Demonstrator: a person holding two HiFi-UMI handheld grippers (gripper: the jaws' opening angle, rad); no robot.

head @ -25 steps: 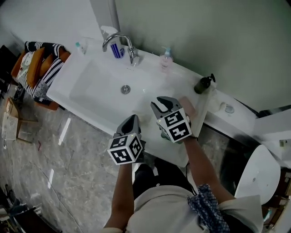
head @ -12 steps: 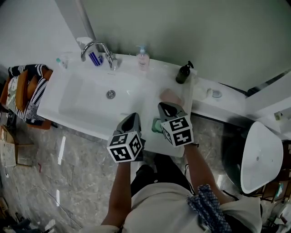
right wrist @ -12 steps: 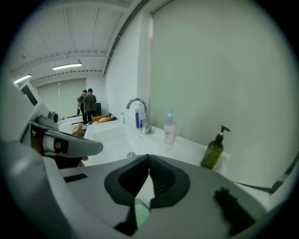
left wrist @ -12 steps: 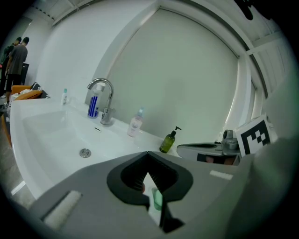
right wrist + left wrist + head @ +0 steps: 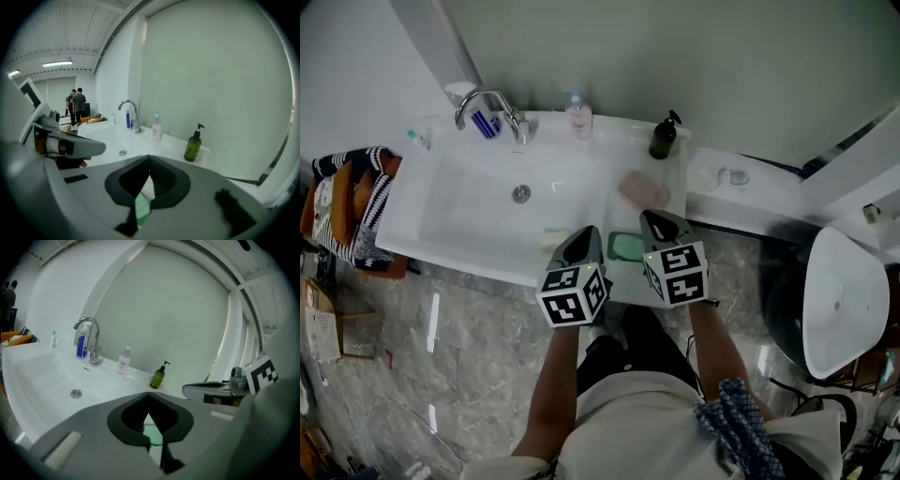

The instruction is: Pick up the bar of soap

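a: head view first. where's the pale pink rectangular bar of soap [image 5: 639, 190]?
b: on the white counter [image 5: 677, 180], right of the white basin [image 5: 478, 211], long axis slanted. it lies just ahead of the right gripper [image 5: 652, 221], a touch to its left. the left gripper [image 5: 586, 239] is farther off.
a: left gripper view?
b: jaws together, nothing held. only a green rounded dish [image 5: 152, 434] shows below them.
a: right gripper view?
b: jaws closed on nothing, held level, aimed over the counter. i'd say they must part first.
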